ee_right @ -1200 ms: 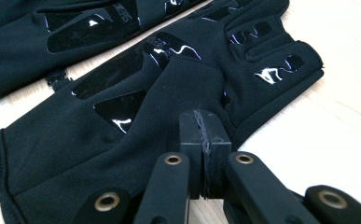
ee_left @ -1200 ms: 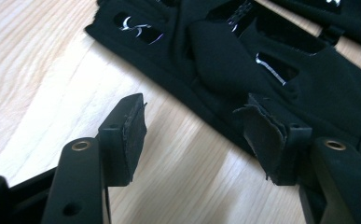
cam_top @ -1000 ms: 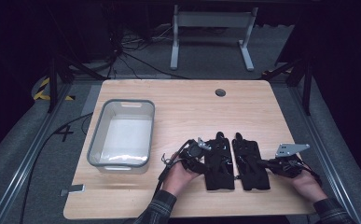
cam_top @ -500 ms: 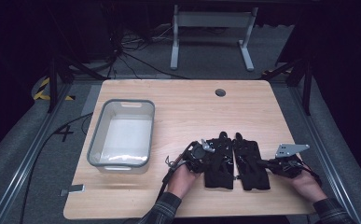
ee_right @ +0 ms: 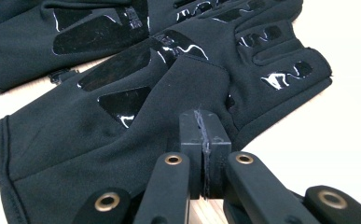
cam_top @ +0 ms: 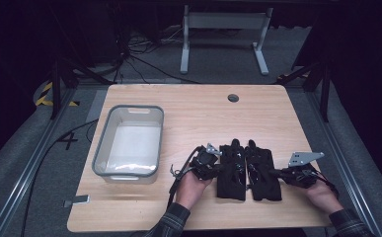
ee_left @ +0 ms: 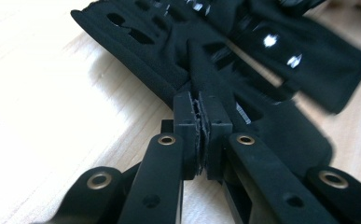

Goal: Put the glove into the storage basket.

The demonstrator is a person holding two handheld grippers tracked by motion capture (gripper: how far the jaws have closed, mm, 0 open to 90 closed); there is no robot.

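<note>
Both grippers are seen at the near edge of the wooden table [cam_top: 188, 108], one at each outer side of a pair of black gloves lying side by side, fingers pointing away from the person. Left gripper [cam_top: 213, 163]: its jaws have just been closing and are now drawn together, with a fold of the left glove [cam_top: 232, 170] pinched between the pads, as confirmed in the left gripper view [ee_left: 199, 100], where the fabric is lifted into a ridge at the tips. Right gripper [cam_top: 273, 173]: jaws fully together, clamped on the edge of the right glove [cam_top: 261, 170]; in the right gripper view [ee_right: 203, 116] a raised pleat of cloth is caught between the pads. A clear plastic bin [cam_top: 129, 170] is noted well apart to the left.
</note>
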